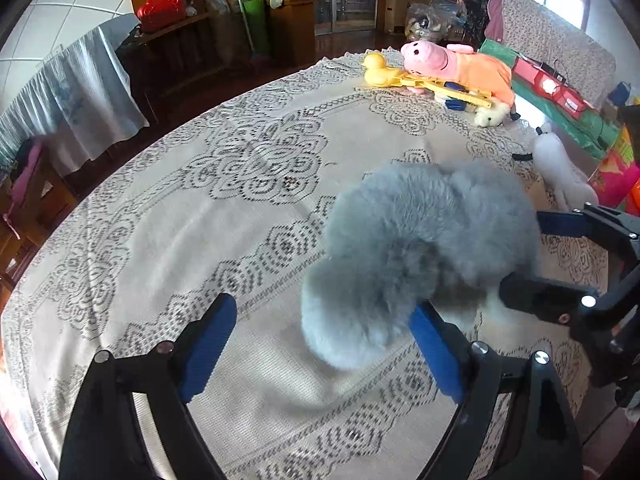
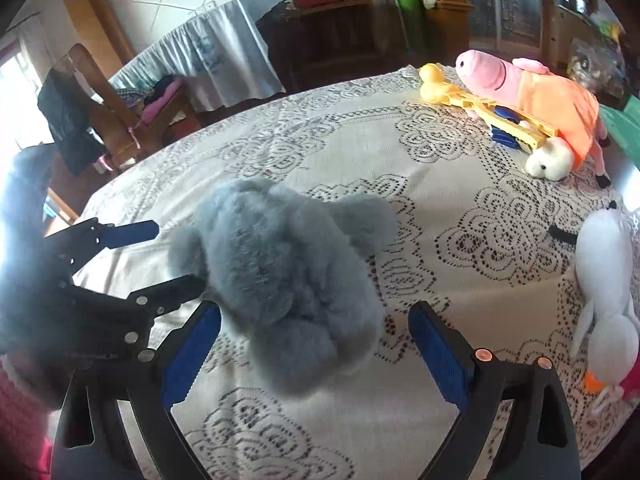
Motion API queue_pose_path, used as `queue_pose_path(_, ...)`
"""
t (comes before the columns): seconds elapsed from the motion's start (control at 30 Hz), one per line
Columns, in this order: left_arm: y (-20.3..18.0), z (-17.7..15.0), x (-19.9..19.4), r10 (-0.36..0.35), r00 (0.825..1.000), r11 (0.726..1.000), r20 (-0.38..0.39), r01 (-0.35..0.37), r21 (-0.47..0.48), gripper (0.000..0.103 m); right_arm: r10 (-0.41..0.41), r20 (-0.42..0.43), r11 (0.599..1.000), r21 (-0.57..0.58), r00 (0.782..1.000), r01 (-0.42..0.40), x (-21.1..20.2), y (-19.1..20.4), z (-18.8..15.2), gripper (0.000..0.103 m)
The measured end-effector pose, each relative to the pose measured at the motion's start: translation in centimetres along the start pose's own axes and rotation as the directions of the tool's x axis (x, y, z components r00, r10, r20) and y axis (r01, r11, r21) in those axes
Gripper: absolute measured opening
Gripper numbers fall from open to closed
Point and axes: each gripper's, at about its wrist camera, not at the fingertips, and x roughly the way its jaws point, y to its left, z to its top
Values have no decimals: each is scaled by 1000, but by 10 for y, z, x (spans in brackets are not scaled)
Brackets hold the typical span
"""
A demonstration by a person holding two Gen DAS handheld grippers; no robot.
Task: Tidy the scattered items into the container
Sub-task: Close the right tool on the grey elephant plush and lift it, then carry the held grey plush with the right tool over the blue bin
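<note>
A grey fluffy plush toy (image 1: 424, 248) lies on the lace tablecloth (image 1: 224, 208); it also shows in the right wrist view (image 2: 288, 280). My left gripper (image 1: 324, 324) is open, its right finger touching the plush's near edge. My right gripper (image 2: 314, 324) is open with the plush between its fingers. Each gripper shows in the other's view: the right gripper (image 1: 560, 256) beside the plush, the left gripper (image 2: 168, 256) at the plush's left. No container is in view.
A pink pig plush (image 1: 460, 64), a yellow duck (image 1: 378, 70) on a yellow toy, and a small white plush (image 1: 490, 116) lie at the far side. A white plush (image 2: 608, 280) lies to the right. Chairs (image 2: 104, 92) and cabinets stand beyond the table.
</note>
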Motion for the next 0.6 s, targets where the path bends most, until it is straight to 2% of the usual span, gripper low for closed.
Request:
queue_pose_path(0.13, -4, 1, 24, 16, 1000, 1000, -26, -16, 9, 86, -13, -14, 1000, 2, 1000, 13, 16, -4, 3, 96)
queue_pose_path(0.17, -4, 1, 29, 13, 999, 1000, -32, -13, 8, 80, -6, -23, 1000, 0, 1000, 6, 20, -5, 2, 86)
queue_pose_path(0.2, -4, 0, 30, -7, 1000, 1000, -24, 7, 2, 60, 2, -32, 1000, -3, 1000, -2, 25, -5, 2, 71)
queue_pose_path(0.23, -3, 0, 29, -32, 999, 999, -10, 32, -6, 33, 5, -35, 1000, -1, 999, -5, 28, -6, 1, 29)
queue_pose_path(0.27, -3, 0, 28, -47, 999, 999, -10, 46, -11, 22, 8, -36, 1000, 2, 999, -8, 29, -6, 0, 19)
queue_pose_path(0.3, -2, 0, 27, -56, 998, 998, -17, 56, -16, 9, 23, -30, 1000, 1, 999, -23, 29, -6, -2, 19)
queue_pose_path(0.43, -3, -5, 8, -53, 998, 998, 36, 53, -17, 9, 66, 9, 998, -18, 998, -65, 18, -1, -7, 19)
queue_pose_path(0.6, 1, -14, -34, -54, 993, 998, 102, 58, -36, 9, 114, 67, 991, -78, 991, -108, -9, 21, -9, 19)
